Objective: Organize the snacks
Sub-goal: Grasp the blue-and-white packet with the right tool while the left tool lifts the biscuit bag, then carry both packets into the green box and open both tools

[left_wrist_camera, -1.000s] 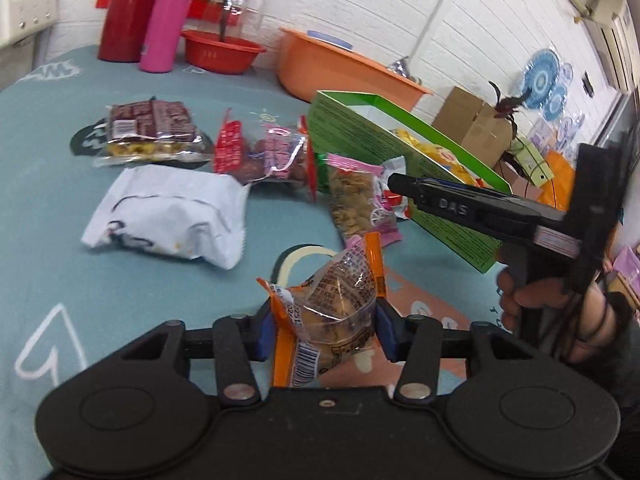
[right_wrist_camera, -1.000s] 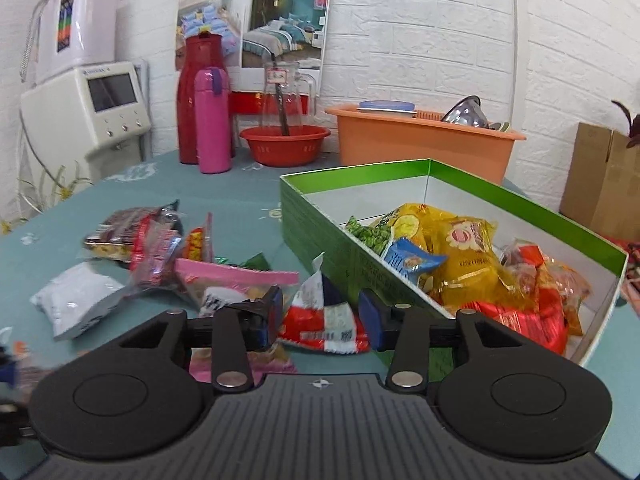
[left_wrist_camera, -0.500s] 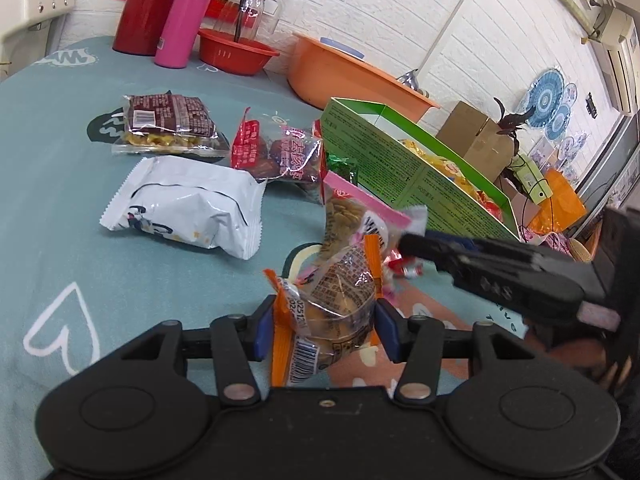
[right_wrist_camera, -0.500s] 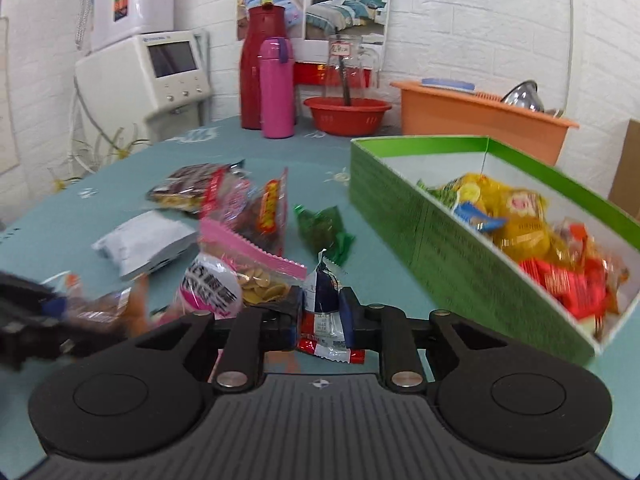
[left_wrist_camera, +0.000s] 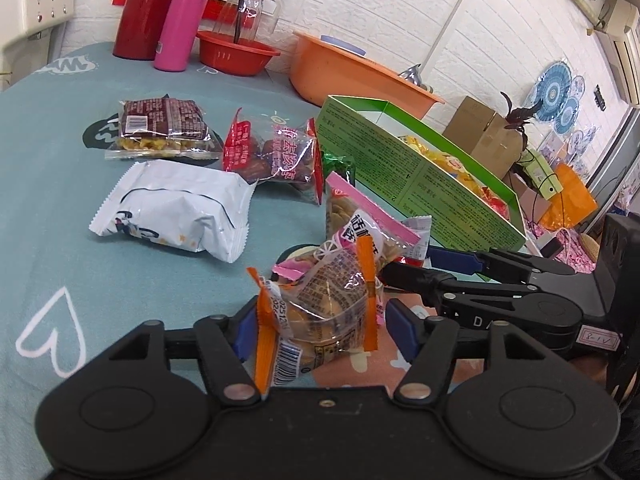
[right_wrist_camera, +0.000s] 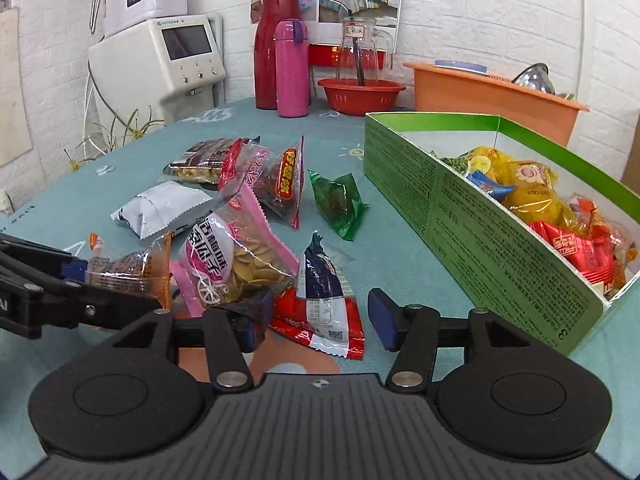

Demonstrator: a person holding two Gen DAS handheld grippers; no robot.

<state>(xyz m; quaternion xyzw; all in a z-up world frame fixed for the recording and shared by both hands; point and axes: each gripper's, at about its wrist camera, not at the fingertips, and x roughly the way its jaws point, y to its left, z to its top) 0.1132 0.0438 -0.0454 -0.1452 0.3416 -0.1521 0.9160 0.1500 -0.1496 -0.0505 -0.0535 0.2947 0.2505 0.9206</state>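
Note:
My left gripper [left_wrist_camera: 320,322] is shut on an orange-edged clear snack packet [left_wrist_camera: 324,308] and holds it just above the table; the packet also shows in the right wrist view [right_wrist_camera: 128,270]. My right gripper [right_wrist_camera: 318,316] is open, its jaws on either side of a red, white and blue packet [right_wrist_camera: 324,304] that lies on the table. The right gripper shows in the left wrist view [left_wrist_camera: 452,268] just right of my left one. A green box [right_wrist_camera: 472,232] holding several snacks stands to the right.
Loose on the teal tablecloth [right_wrist_camera: 384,232]: a pink-edged chip bag [right_wrist_camera: 236,256], a white packet [right_wrist_camera: 164,208], a red date bag [right_wrist_camera: 276,184], a brown packet [right_wrist_camera: 204,160], a green packet [right_wrist_camera: 340,200]. Flasks [right_wrist_camera: 292,68], a red bowl [right_wrist_camera: 360,94] and an orange basin [right_wrist_camera: 488,94] stand behind.
My right gripper has opened and the red, white and blue packet now lies on the table between its jaws. The left gripper still holds its packet, now close beside the right one.

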